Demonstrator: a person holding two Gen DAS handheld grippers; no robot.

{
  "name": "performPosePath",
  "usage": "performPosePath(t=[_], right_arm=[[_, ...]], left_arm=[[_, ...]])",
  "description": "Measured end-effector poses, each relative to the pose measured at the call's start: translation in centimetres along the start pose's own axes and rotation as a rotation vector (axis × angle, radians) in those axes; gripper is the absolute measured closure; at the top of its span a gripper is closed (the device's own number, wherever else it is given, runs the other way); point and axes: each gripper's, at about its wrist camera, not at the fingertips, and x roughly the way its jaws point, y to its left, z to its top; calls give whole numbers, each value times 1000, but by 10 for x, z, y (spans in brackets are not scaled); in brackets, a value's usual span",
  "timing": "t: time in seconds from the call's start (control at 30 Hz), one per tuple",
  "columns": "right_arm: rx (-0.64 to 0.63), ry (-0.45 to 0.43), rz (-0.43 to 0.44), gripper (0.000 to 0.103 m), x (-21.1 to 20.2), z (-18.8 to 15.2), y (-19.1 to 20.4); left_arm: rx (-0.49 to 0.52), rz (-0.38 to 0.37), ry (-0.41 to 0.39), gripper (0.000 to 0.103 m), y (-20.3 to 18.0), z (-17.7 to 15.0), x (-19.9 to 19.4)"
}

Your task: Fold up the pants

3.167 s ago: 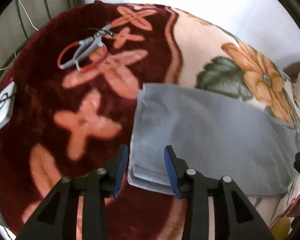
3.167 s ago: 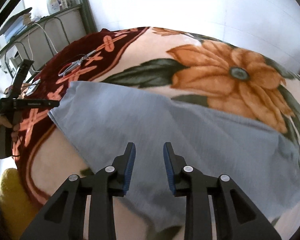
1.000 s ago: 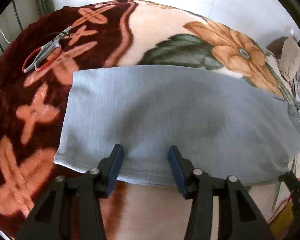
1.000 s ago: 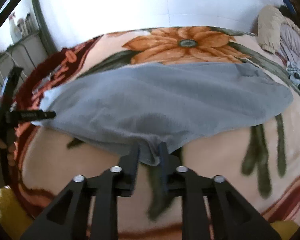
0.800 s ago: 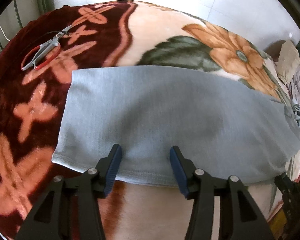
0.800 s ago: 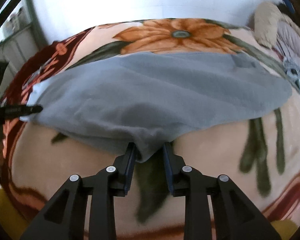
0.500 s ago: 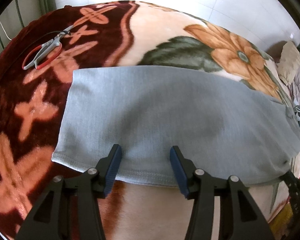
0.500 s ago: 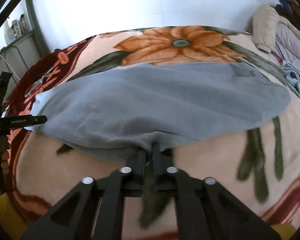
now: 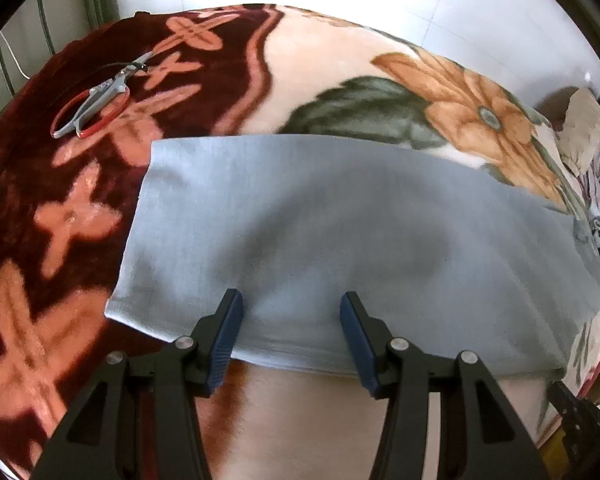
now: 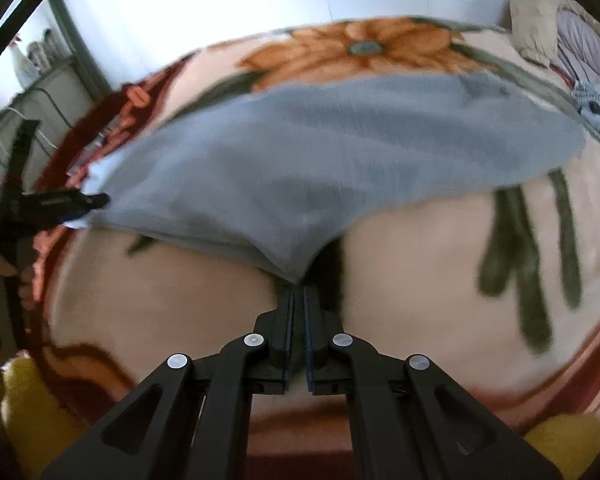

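Note:
Grey-blue pants lie flat, folded lengthwise, across a floral blanket. My left gripper is open, and its blue pads straddle the near hem at the leg end without pinching it. My right gripper is shut on the near edge of the pants, where the cloth is drawn into a point between the closed jaws. The right wrist view is blurred. The left gripper also shows there at the far left, by the pants' end. The right gripper's body peeks in at the lower right of the left wrist view.
Scissors with a red loop lie on the dark red part of the blanket, beyond the pants' left end. Pillows and bundled clothes sit at the far right. A shelf with bottles stands at the left, and something yellow lies below the blanket's edge.
My right gripper's jaws closed on the near edge of the pants and pulled it into a peak toward the camera. The left gripper kept still and open over the hem.

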Motion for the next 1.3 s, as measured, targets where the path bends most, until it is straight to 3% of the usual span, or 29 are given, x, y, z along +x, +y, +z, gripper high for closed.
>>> performPosePath(t=[0.13,0.2,0.37,0.47,0.63,0.77,0.93,1.17,1.3], right_arm=[[-15,-60,49,89,-30,19,-9],[-19,-76,54,82,-41,32,-22],[-18,-88,41,75,-52,70,-74],[25,-82,25,74,-48,90,-113],[86,-43,34,74,-30,123,-167],[69,-34,14,71,-19,145,-186],[-30,-4,1,65,1,167,-190],[-207,78,-82,65,45,190,-195],[-240,121,-69,65,62,194,-203]], left_arm=[[44,-133,-13,50,-32,0,-13],[81,-158,-16,50,-56,0,-18],[152,-280,17,50,-130,-5,-19],[166,-317,54,50,-164,-11,-13],[189,-310,82,50,-199,-27,-7],[202,-236,100,50,-213,-38,0],[198,-178,110,49,-217,-41,2],[158,-157,108,49,-216,-45,3],[158,-146,103,46,-219,-47,4]])
